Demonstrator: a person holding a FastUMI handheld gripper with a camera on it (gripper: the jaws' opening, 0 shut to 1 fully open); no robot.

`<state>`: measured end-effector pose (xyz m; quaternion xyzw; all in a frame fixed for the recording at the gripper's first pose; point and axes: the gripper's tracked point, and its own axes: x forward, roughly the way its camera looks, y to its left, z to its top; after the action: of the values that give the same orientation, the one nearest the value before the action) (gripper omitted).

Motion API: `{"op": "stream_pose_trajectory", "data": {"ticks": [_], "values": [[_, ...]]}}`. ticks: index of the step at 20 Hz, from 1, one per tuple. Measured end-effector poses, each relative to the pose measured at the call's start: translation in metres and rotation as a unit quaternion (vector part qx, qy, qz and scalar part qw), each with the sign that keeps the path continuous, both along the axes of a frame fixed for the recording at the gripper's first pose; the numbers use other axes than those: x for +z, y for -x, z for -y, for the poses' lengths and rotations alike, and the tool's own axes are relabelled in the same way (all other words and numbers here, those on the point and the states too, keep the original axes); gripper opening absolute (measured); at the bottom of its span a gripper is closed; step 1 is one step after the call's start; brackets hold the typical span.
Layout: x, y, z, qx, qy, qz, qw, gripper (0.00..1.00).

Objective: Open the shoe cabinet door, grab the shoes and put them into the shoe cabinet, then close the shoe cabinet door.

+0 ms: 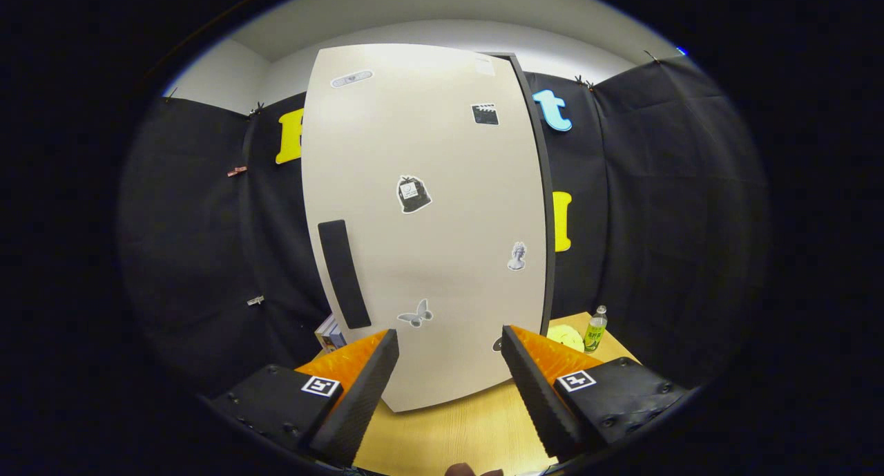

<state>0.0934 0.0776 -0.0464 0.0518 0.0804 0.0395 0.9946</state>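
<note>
White cabinet door (425,220) upright, long axis vertical, shut, facing fingers (449,355); fingers wide apart, empty.

Even overhead lighting; sharp centre, strong fisheye bending outward.

Light falls from above: the cabinet door (425,220) is brightest near its top, with a mild washed-out patch there, and grades to a duller tone low down. No hard glare elsewhere. The black cloth wall (656,220) absorbs light and reads dim, its folds barely visible. The wooden table (456,434) is evenly lit, with soft shadow under the door's lower edge. Straight door edges bow outward markedly. Stickers on the door are crisp. The gripper (449,365), fingers spread apart with nothing between them, is slightly soft at close range. The bottle (595,329) at far right is small but legible.
</note>
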Motion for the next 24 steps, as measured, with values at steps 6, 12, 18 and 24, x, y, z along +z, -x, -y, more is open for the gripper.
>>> {"op": "stream_pose_trajectory", "data": {"ticks": [6, 12, 18, 24], "values": [[0.0026, 0.0001, 0.0050, -0.002, 0.006, 0.008, 1.000, 0.98], [0.0074, -0.0019, 0.0009, 0.006, 0.024, 0.021, 0.999, 0.98], [0.0085, 0.0006, -0.0021, 0.008, 0.037, 0.029, 0.999, 0.98], [0.0102, 0.0010, -0.0008, 0.006, 0.036, 0.030, 0.999, 0.98]]}}
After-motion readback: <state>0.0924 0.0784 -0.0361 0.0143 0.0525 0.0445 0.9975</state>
